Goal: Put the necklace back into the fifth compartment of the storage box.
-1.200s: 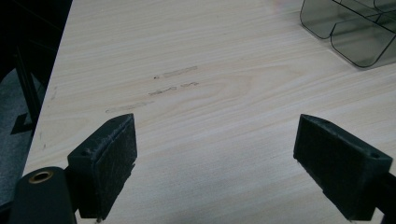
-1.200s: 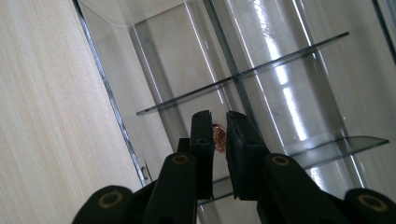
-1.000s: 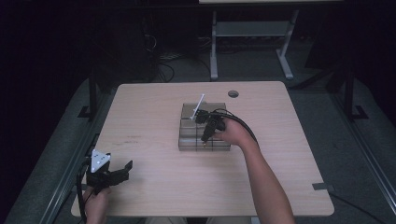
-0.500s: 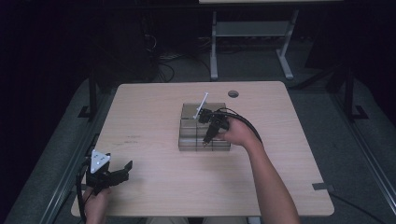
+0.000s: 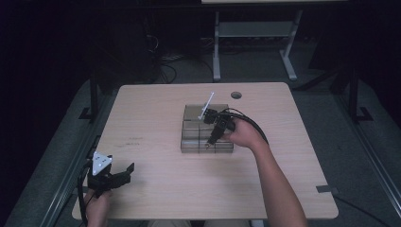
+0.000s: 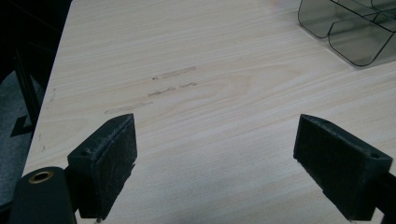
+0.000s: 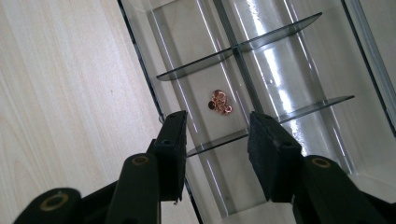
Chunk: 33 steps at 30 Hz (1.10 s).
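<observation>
Right claw (image 7: pixel 215 140) hovering jaws apart above clear plastic divided tray (image 5: pixel 206 128), small coppery trinket (image 7: pixel 219 101) just ahead; left claw (image 6: pixel 215 154) resting wide apart over pale wood-grain worktop (image 5: pixel 156 118).

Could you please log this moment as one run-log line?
left claw: open, above bare table | right claw: open over clear organizer | copper piece: inside compartment, ungrasped
</observation>
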Each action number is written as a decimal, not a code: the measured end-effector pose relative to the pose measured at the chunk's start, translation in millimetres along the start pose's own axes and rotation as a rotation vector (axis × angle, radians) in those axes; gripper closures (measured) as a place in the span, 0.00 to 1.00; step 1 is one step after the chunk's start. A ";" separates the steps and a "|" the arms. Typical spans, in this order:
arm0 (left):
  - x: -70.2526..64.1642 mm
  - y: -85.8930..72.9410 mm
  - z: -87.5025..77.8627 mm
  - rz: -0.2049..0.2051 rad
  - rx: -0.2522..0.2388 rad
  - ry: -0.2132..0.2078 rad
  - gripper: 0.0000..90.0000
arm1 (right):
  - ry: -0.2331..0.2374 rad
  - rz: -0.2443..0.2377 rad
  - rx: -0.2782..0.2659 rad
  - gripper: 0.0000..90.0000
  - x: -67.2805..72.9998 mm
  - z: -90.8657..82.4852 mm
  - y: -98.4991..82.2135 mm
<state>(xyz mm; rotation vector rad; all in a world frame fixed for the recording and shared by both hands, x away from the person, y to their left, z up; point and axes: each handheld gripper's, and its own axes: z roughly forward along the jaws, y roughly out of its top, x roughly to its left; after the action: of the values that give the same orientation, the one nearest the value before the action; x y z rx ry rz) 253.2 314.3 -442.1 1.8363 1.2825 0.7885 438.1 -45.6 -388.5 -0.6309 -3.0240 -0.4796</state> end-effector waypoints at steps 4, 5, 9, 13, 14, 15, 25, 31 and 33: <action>-0.6 -0.1 0.4 0.001 -0.002 -0.001 0.14 | 0.000 0.003 0.002 0.61 0.7 -2.1 -2.3; -0.6 -0.2 0.5 0.001 -0.001 -0.002 0.14 | -0.001 0.003 0.001 0.60 0.4 -2.9 -3.0; -0.7 -0.1 -0.6 0.001 -0.004 -0.001 0.14 | -0.006 0.008 -0.003 0.59 1.1 -6.2 -6.2; -0.6 -0.2 -0.6 0.002 -0.003 -0.001 0.14 | -0.009 0.013 -0.012 0.58 0.6 -11.4 -9.7; -0.6 -0.1 -0.8 0.003 -0.002 -0.001 0.14 | -0.008 0.013 -0.015 0.58 0.5 -12.8 -10.7; -0.7 -0.1 -0.8 0.003 -0.003 -0.001 0.14 | -0.007 0.013 -0.015 0.57 1.1 -14.0 -12.0; -1.1 -0.1 -0.3 0.003 -0.002 0.000 0.14 | -0.007 0.013 -0.024 0.54 1.0 -20.7 -17.8; -1.5 0.1 -0.4 0.005 -0.003 0.001 0.14 | -0.009 0.015 -0.025 0.53 3.1 -24.7 -20.8; -1.5 0.0 -0.1 0.003 0.000 0.001 0.14 | -0.012 0.013 -0.024 0.52 4.4 -25.2 -21.1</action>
<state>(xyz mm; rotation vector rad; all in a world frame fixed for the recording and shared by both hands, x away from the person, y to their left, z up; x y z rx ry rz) 252.6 313.0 -442.1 1.8384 1.2809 0.7903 424.5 -69.9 -370.3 -0.6563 -3.0284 -0.5136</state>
